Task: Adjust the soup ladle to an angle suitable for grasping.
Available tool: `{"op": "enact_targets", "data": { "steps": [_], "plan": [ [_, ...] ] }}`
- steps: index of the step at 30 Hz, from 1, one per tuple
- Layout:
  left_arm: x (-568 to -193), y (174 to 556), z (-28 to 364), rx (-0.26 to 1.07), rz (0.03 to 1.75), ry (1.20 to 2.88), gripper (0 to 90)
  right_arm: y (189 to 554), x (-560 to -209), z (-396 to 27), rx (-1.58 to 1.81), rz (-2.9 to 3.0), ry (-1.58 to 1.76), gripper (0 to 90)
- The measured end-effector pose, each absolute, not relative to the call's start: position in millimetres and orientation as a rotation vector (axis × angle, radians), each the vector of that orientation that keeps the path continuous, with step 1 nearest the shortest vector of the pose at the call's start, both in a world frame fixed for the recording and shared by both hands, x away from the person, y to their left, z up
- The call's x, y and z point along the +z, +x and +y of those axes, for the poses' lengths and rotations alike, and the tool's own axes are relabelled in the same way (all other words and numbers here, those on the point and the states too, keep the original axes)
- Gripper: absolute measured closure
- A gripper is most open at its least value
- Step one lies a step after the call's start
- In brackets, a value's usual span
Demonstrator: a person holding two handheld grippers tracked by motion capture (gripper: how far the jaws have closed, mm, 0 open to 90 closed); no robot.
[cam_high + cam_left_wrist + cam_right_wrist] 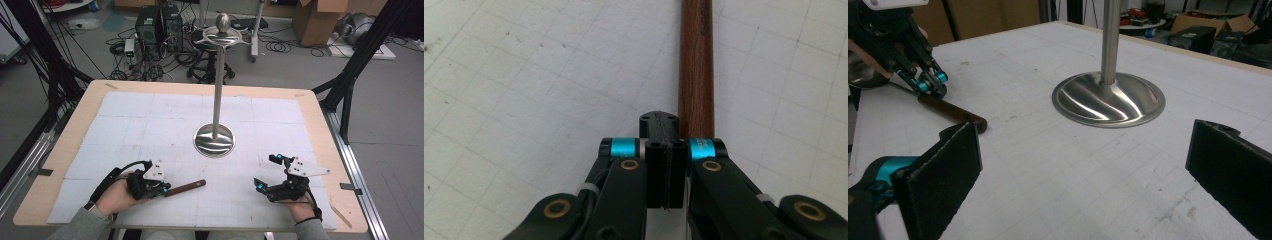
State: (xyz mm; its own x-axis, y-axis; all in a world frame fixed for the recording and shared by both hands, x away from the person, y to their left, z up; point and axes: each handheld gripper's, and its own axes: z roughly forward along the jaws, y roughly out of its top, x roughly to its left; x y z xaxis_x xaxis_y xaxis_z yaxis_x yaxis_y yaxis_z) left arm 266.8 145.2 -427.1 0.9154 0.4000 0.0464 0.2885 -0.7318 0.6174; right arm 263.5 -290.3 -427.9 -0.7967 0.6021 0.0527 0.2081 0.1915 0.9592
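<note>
- The metal stand (214,139) rises from the white gridded mat (125,125), its round base at the mat's middle.
- A brown wooden rod (186,188) lies flat on the mat, nearer the person than the stand's base and to its left.
- The left gripper (162,190) sits at the rod's left end; its 2 jaws are pressed together, the rod running just beside them.
- The right gripper (266,172), right of the base and near it, has its 2 jaws spread wide, empty between them.
</note>
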Motion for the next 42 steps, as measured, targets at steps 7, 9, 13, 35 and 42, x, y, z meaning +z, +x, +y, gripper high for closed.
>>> {"op": "enact_targets", "data": {
  "steps": [7,9,13,35,42],
  "plan": [
    [-422.6,267.3,148.9,0.242,0.486,2.4,89.7,263.2,-427.9,-290.2,1.637,2.143,0.768,0.3],
    [-415.8,267.5,153.6,0.265,0.502,2.369,89.7,263.6,-427.9,-290.3,1.638,2.138,0.765,0.3],
    [-400.7,266.4,164.1,0.292,0.498,2.313,89.5,263.6,-428.1,-290.4,1.635,2.141,0.768,0.3],
    [-389.4,243.8,181.9,0.197,0.437,2.271,44.8,264.0,-428.6,-290.3,1.638,2.145,0.762,0.3],
    [-383.1,239.9,178.3,0.152,0.444,2.353,40.3,264.0,-428.7,-289.9,1.633,2.155,0.766,0.3]
  ]
}}
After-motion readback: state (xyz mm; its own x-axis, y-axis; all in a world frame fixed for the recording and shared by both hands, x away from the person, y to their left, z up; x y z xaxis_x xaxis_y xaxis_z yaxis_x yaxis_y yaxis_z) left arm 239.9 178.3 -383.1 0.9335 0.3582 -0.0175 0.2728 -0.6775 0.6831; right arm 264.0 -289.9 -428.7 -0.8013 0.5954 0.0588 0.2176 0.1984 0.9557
